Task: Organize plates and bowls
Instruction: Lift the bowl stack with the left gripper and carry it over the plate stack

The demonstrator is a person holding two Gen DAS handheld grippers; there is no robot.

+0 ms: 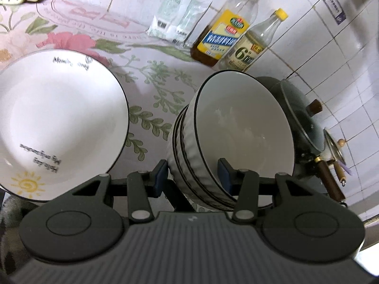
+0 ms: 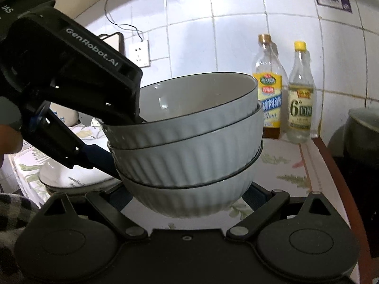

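Observation:
Three ribbed pale grey bowls with dark rims are nested in one stack [image 1: 236, 127], which hangs a little above the flowered cloth. My left gripper [image 1: 193, 175] is shut on the stack's wall, with one blue pad outside it and the other inside the top bowl. In the right wrist view the same stack [image 2: 189, 151] fills the middle. There the left gripper [image 2: 132, 120] bites its rim from the upper left. My right gripper [image 2: 189, 196] clasps the bottom bowl from both sides, and the bowl partly hides its pads. A white plate [image 1: 59, 123] with a sun drawing lies left of the stack.
An oil bottle [image 1: 222, 35] and a vinegar bottle [image 1: 253, 47] stand against the tiled wall, beside some white packets [image 1: 175, 21]. A dark pot with a lid [image 1: 298, 116] sits right behind the bowls. More plates [image 2: 71, 177] lie low on the left.

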